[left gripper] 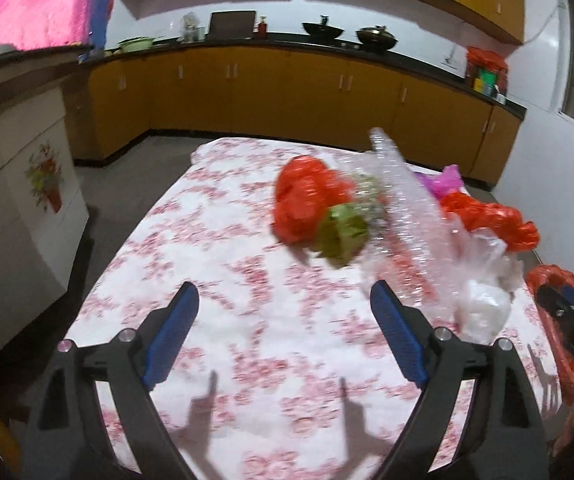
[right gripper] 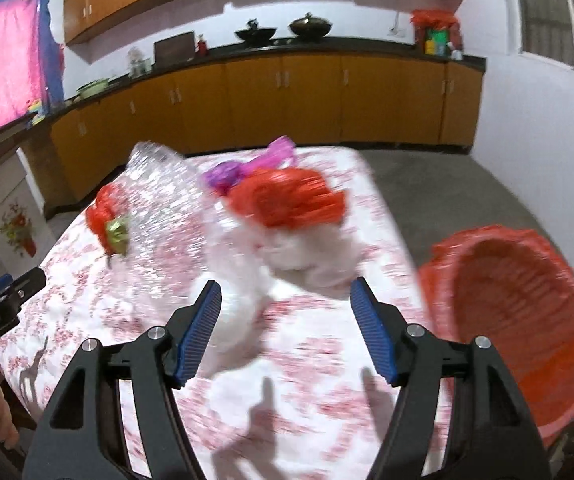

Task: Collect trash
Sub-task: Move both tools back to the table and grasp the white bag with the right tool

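Note:
Trash is piled on the floral tablecloth (left gripper: 207, 240): a red plastic bag (left gripper: 303, 200), a crumpled green wrapper (left gripper: 343, 236), clear bubble wrap (left gripper: 407, 208), white plastic bags (left gripper: 483, 300) and a second red bag (left gripper: 491, 216). My left gripper (left gripper: 285, 292) is open over bare cloth, short of the green wrapper, with nothing between its fingers. My right gripper (right gripper: 287, 286) is open in front of the white bags (right gripper: 307, 252) and red bag (right gripper: 291, 200). White plastic reaches in beside its left finger, and the pads are not pressing on it. The picture is motion-blurred.
A red bin lined with a red bag (right gripper: 519, 312) stands by the table's right edge. A purple bag (right gripper: 227, 172) lies behind the pile. Orange cabinets (right gripper: 287, 100) under a dark counter run along the far wall, and a white cabinet (left gripper: 27, 200) stands at the left.

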The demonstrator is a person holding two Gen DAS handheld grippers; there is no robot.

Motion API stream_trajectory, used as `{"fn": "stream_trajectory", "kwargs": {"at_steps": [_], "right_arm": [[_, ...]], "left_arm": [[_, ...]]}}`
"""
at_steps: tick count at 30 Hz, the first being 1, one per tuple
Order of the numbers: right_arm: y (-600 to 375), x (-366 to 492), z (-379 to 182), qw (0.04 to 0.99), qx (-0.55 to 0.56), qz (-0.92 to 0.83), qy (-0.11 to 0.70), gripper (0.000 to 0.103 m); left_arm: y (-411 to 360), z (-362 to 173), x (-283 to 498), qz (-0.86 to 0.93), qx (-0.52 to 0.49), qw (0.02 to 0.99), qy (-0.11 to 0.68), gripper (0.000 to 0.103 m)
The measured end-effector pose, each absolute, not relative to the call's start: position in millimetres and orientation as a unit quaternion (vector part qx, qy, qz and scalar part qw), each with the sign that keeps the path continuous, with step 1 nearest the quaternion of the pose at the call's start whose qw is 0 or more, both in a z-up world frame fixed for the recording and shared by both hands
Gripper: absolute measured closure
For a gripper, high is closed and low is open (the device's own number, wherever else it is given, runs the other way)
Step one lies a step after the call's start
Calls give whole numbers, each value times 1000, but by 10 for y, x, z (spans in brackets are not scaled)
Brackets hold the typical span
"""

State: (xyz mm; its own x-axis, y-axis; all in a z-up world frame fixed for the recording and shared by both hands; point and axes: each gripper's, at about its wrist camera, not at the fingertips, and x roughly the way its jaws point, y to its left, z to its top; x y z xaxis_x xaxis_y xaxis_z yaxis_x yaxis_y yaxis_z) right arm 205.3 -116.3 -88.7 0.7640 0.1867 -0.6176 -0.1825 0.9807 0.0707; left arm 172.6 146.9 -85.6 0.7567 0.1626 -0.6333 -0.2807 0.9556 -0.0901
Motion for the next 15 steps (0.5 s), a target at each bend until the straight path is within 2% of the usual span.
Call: {"fn": "stream_trajectory", "kwargs": {"at_steps": [15], "right_arm": [[-629,2341,-1262,920,-45,103,377,38]], "left_arm": [[1704,-962,1667,120,-106,931,329,17]]}}
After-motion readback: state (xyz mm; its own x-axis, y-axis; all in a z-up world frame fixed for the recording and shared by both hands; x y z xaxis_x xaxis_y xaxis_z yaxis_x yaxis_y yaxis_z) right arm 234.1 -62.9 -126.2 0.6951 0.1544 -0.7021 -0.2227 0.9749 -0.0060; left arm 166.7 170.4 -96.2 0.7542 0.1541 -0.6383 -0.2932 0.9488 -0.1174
